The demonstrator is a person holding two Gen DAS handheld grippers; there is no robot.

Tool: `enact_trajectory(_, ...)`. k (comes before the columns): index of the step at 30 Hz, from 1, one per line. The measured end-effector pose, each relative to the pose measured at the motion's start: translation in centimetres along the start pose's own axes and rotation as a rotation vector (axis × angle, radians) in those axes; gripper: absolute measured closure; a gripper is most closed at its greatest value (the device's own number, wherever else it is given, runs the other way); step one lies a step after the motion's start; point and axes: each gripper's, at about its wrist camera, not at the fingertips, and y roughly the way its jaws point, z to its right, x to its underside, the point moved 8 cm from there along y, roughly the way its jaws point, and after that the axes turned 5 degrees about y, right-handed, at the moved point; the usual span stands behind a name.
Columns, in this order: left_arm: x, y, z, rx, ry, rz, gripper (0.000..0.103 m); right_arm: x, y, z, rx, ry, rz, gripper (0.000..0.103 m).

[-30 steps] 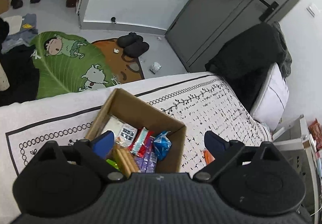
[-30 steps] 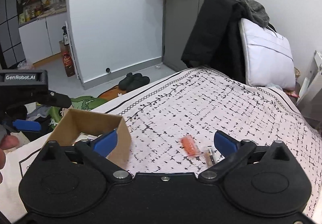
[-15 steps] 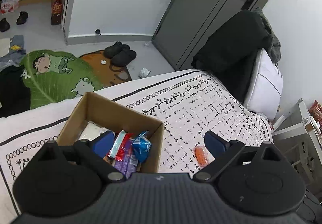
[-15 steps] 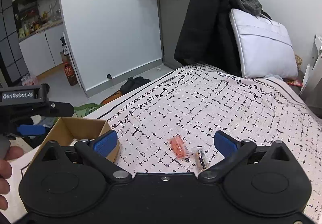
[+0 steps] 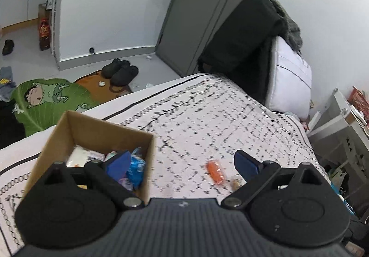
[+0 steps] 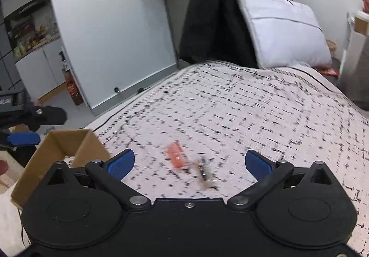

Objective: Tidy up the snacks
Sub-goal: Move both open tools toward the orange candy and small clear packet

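The work surface is a bed covered by a white bedspread (image 5: 207, 118) printed with black marks and a leaf border. One cardboard box (image 5: 99, 132) stands open on the bedspread near its left edge; several wrapped snacks lie inside it, among them a blue packet (image 5: 136, 169) against the right wall and a white packet (image 5: 80, 155) toward the left, the rest partly hidden behind the left finger of the left gripper (image 5: 182, 164). Two loose snacks lie on the bedspread to the right of the box, apart from it: one orange packet (image 6: 176, 156) and, just beside it on the right, one small dark-and-clear wrapped piece (image 6: 204, 170), blurred in both views. The left gripper hangs above the bedspread with its two blue fingers spread wide, holding nothing; the orange packet shows in the gap between them. The right gripper (image 6: 189, 162) is likewise spread wide and empty, and both loose snacks lie in the gap between its fingers, nothing standing between them and the camera. At the far end of the bed one white pillow (image 6: 281, 33) leans upright with a black garment (image 6: 216, 14) draped beside and over it. On the floor past the bed lie one green cartoon-print mat (image 5: 46, 100) and one pair of dark slippers (image 5: 120, 71). A grey door (image 5: 207, 14) closes the far wall.
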Motion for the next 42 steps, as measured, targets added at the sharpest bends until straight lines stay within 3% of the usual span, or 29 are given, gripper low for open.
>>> enact_trajectory(12, 0.9, 3.5, 4.0, -0.017, 0.059, -0.010, 0.008, 0.1, 1.4, 4.4, -0.045, 0.119, -0.007, 0.001)
enact_trajectory(18, 2.1, 5.4, 5.8, 0.004, 0.106, -0.075, 0.010, 0.6, 2.9, 4.7, -0.059, 0.115, -0.043, 0.010)
enact_trajectory(21, 2.6, 7.0, 6.5, 0.000, 0.117, -0.125, 0.010, 1.1, 3.9, 5.0, -0.067, 0.131, -0.074, 0.022)
enact_trajectory(29, 2.7, 11.5, 7.6, 0.027, 0.102, -0.188, 0.022, 2.1, 5.8, 4.4, -0.074, 0.112, -0.112, 0.041)
enact_trajectory(35, 3.5, 14.4, 6.9, 0.026, 0.062, -0.233, 0.040, 3.1, 7.7, 3.5, -0.079, 0.091, -0.148, 0.046)
enact_trajectory(42, 4.5, 17.1, 6.7, 0.052, 0.044, -0.269, 0.047, 4.1, 10.4, 3.4, -0.069, 0.086, -0.192, 0.054)
